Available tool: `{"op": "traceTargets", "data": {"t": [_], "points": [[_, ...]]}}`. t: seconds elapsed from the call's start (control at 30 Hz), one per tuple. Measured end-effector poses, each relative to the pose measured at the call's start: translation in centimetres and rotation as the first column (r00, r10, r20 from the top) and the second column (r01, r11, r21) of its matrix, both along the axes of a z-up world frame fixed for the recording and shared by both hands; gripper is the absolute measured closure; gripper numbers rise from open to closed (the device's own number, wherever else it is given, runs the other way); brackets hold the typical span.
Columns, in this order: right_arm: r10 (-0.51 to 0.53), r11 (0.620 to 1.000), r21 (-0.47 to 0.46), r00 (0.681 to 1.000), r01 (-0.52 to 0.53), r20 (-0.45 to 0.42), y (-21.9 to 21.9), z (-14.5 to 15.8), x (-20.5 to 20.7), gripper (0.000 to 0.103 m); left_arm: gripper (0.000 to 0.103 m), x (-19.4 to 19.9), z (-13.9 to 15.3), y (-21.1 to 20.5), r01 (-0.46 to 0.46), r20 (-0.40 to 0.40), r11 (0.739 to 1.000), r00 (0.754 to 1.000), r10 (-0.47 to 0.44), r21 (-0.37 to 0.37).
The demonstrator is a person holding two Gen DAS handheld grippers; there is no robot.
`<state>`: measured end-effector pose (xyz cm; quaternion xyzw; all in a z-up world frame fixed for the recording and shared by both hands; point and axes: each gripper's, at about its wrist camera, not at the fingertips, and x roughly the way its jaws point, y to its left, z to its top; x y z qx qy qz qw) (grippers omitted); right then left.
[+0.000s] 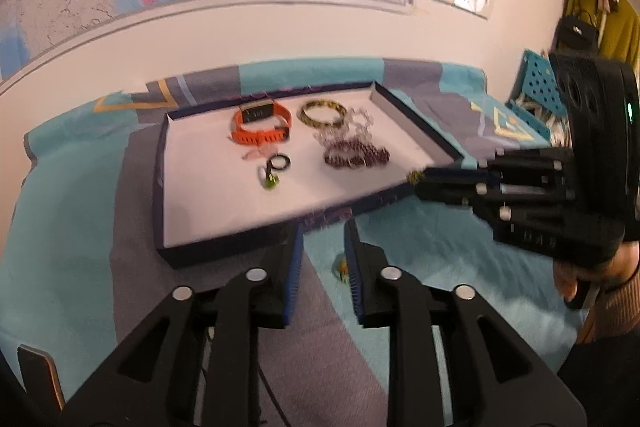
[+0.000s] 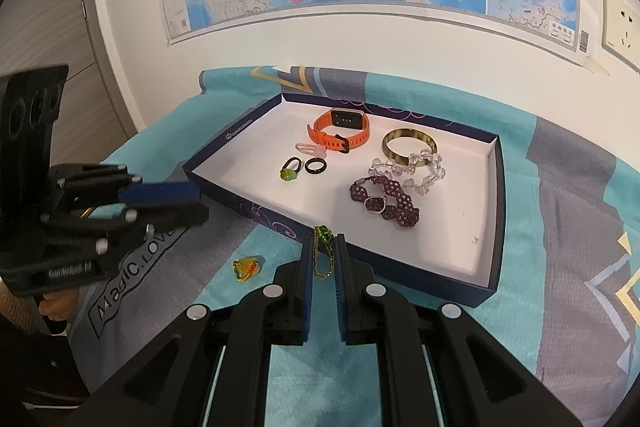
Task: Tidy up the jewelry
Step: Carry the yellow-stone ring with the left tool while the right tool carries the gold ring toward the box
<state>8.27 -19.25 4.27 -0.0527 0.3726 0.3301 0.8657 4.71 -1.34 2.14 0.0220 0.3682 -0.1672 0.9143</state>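
Green beaded chain [image 2: 323, 254] hung pinched in the right gripper [image 2: 323, 247], just short of the tray [image 2: 490, 211] rim, likely bound for it. Left gripper [image 1: 322, 247] stood slightly parted and empty over the yellow charm [image 2: 247, 267] on the cloth [image 2: 580, 227].

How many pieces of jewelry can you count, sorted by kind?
Watches: 1, the orange watch.
Bracelets: 3: gold bangle, clear bead bracelet, purple bead bracelet.
Rings: 4: two in the box, one on the cloth, one in the right claw.
Total: 8.
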Motion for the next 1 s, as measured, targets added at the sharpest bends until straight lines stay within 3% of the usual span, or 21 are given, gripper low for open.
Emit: {"op": "traceTargets", "data": {"t": [0.23,0.33,0.43,0.7,1.0], "points": [[0.001,1.000,0.002,1.000,-0.001,-0.006,-0.1,-0.2,0.0,0.094,0.064,-0.1,-2.5,-1.1,0.065,-0.066,0.997,0.996,-0.063,0.033],[0.001,1.000,0.002,1.000,-0.001,-0.006,-0.1,-0.3,0.0,0.094,0.064,0.2,-3.2,-1.8,0.084,-0.084,0.995,0.993,-0.080,0.049],[0.002,1.000,0.001,1.000,-0.002,-0.006,0.0,-0.2,-0.1,0.094,0.067,0.7,-3.7,-2.3,0.088,-0.103,0.994,0.991,-0.081,0.059],[0.007,1.000,-0.001,1.000,-0.007,-0.012,0.0,-0.6,-0.3,0.094,0.088,1.5,-4.6,-2.5,0.073,-0.134,0.996,0.989,-0.066,0.051],[0.006,1.000,-0.001,1.000,-0.006,-0.008,0.0,-0.4,-0.2,0.094,0.092,0.9,-2.9,-2.0,0.055,-0.090,0.998,0.995,-0.053,0.019]]}}
